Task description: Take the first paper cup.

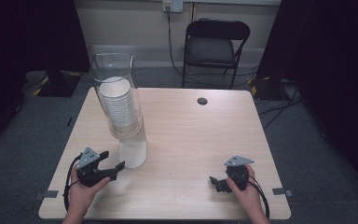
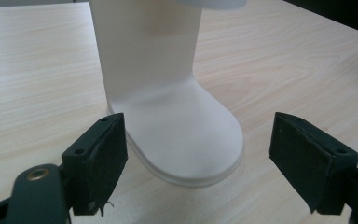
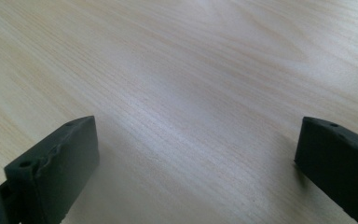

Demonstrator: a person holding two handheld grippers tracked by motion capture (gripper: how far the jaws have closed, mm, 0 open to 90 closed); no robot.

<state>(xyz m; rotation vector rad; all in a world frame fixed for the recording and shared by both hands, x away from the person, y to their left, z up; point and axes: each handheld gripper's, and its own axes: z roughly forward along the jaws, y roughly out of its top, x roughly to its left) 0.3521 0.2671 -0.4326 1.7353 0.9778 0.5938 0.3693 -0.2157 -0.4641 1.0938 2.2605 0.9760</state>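
Nearest the person, the left gripper sits low at the front-left of the table, its jaws spread wide and aimed at the cup dispenser. In the left gripper view the two black foam-faced pads frame the dispenser's rounded white foot, just short of it and not touching. The right gripper rests at the front-right, well apart from the dispenser, its jaws likewise released over bare wood.

The step in hand looks like the approach: the left gripper is lining up on the dispenser base. The next move probably calls for easing forward and steadying the stand, while the right gripper comes across to work at the cups.

The dispenser is a smooth matte white stand carrying a clear tube, with a ribbed stack of white cups inside. The table is pale wood-grain laminate. Beyond it stands a dark folding chair.
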